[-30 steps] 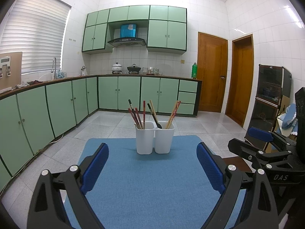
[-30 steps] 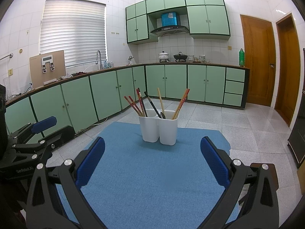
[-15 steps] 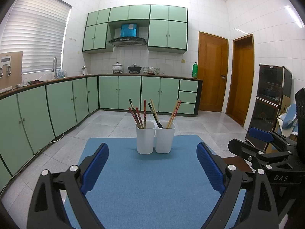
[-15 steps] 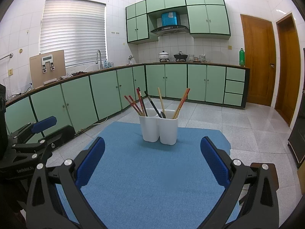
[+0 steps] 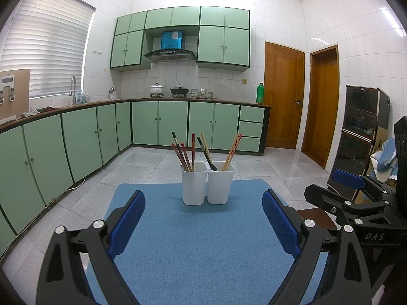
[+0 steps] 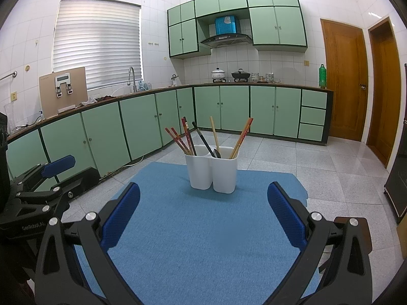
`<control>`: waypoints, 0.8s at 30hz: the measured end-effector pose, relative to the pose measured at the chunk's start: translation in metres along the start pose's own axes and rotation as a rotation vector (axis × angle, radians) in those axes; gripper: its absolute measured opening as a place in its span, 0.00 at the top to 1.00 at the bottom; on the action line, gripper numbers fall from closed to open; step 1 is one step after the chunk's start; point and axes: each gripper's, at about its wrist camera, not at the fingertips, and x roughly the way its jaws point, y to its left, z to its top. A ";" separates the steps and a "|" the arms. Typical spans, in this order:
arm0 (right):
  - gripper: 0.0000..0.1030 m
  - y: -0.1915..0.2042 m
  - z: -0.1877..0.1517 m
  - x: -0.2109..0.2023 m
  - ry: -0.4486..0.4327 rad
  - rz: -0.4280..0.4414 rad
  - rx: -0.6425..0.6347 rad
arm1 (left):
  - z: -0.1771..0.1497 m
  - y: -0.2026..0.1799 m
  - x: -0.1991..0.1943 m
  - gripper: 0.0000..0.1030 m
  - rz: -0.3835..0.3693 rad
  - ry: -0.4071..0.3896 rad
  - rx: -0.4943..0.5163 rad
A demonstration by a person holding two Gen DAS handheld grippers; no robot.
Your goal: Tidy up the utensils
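The chopsticks [image 5: 187, 156] stand near-upright in the white holder [image 5: 207, 186] dead ahead, seemingly equidistant from left gripper [image 5: 203, 226] and right gripper [image 6: 203, 221], jaws wide apart, empty.

Smooth white plastic holder [image 5: 207, 186]; matt blue woven cloth mat [image 5: 198, 249]; glossy floor tiles [image 5: 269, 167] at twelve o'clock; textured blue pads [image 5: 281, 227].

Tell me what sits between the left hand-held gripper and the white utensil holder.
Nothing visible: only bare blue mat lies between the open left hand-held gripper and the white utensil holder.
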 end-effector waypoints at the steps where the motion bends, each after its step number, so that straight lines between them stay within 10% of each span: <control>1: 0.06 0.000 0.000 0.000 0.000 0.000 0.000 | 0.000 0.000 0.000 0.11 0.000 -0.001 0.000; 24: 0.06 0.000 0.000 0.001 0.003 0.000 0.002 | -0.004 0.001 0.000 0.11 0.004 0.005 -0.003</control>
